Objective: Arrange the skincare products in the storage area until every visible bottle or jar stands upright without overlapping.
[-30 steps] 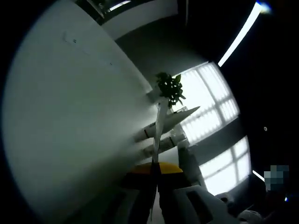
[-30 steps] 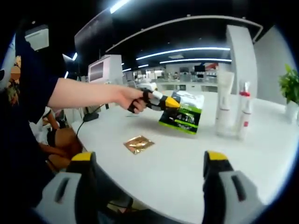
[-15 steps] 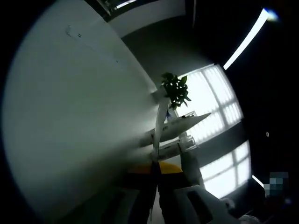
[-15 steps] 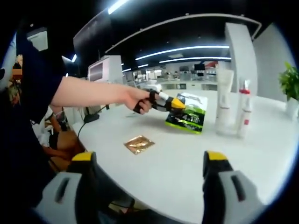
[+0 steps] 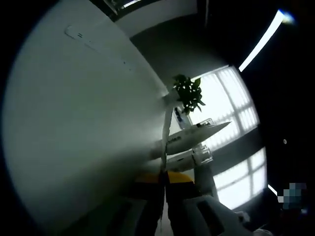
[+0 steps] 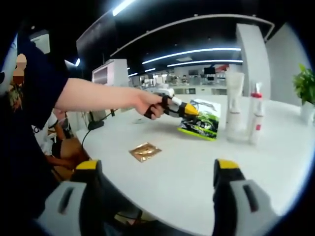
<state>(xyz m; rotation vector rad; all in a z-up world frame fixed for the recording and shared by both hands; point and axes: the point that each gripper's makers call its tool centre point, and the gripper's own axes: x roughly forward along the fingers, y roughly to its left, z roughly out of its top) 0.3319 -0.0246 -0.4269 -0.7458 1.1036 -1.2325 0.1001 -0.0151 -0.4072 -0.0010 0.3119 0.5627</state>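
Note:
My left gripper [image 5: 165, 178] is shut on a green sachet [image 5: 166, 140], seen edge-on as a thin strip rising from the jaws. From the right gripper view, a hand holds that left gripper [image 6: 183, 108] over the white table [image 6: 187, 172], with the green sachet [image 6: 203, 123] hanging just left of a white tube [image 6: 233, 105] and a red-capped bottle [image 6: 254, 118], both upright. The tube [image 5: 197, 134] and bottle [image 5: 184, 157] lie just beyond the sachet. A gold sachet [image 6: 145, 151] lies flat in front of my right gripper [image 6: 157, 169], which is open and holds nothing.
A potted plant [image 6: 305, 83] stands at the table's far right edge, and the plant [image 5: 187, 93] sits behind the tube. A person's arm [image 6: 98, 98] reaches across from the left. A monitor [image 6: 106, 73] and cable sit at the far left of the table.
The left gripper has carried the green sachet further right, closer to the white tube. The right gripper has held still.

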